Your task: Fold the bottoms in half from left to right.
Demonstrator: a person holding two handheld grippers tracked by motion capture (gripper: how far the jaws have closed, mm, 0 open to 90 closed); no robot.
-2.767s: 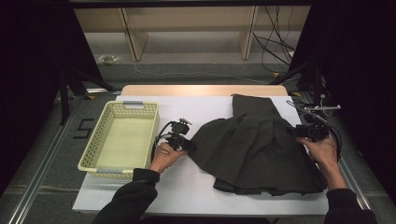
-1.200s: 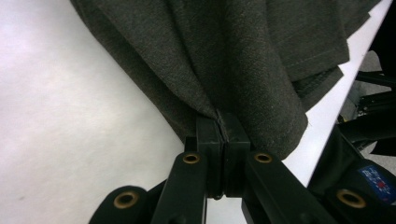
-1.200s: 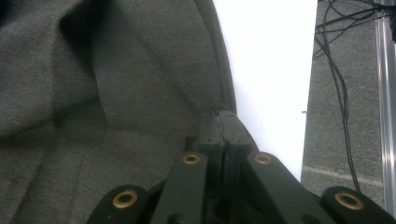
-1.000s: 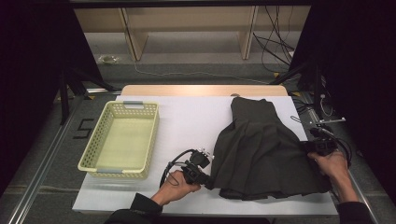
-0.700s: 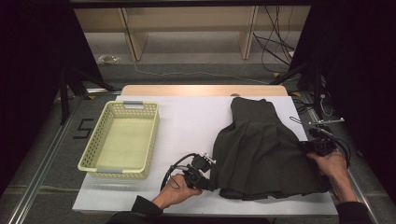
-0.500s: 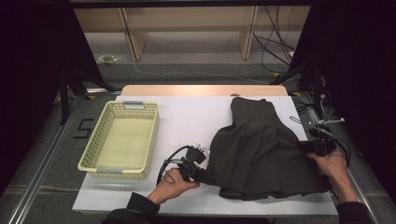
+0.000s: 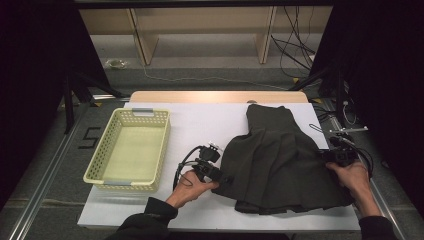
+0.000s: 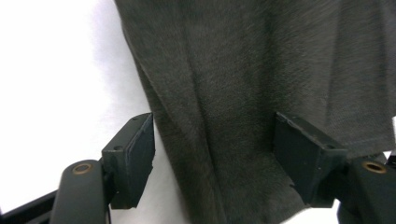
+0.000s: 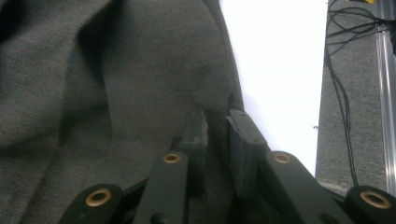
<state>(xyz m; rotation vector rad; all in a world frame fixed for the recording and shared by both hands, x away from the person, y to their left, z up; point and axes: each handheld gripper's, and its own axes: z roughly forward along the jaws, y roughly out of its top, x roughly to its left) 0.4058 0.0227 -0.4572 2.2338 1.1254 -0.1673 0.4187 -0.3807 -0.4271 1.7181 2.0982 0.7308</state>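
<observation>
A dark grey pleated garment (image 7: pixel 280 165) lies spread on the right half of the white table (image 7: pixel 200 125). My left gripper (image 7: pixel 225 179) sits at its near left edge. In the left gripper view its jaws (image 8: pixel 212 154) stand wide apart and have just been opening; the cloth edge (image 8: pixel 243 70) lies loose between them, untouched by the pads. My right gripper (image 7: pixel 325 156) is at the garment's right edge. Its jaws (image 9: pixel 216 126) have just been opening to a narrow gap, with a fold of the cloth (image 9: pixel 116 70) still between them.
A pale yellow plastic basket (image 7: pixel 97 152) stands on the table's left side with nothing in it. Bare white table lies between the basket and the garment. Cables trail over the floor past the table's right edge (image 9: pixel 343 93).
My left hand has moved a little away from the table's near edge and its jaws have let go of the cloth's edge. The right hand has stayed put.
</observation>
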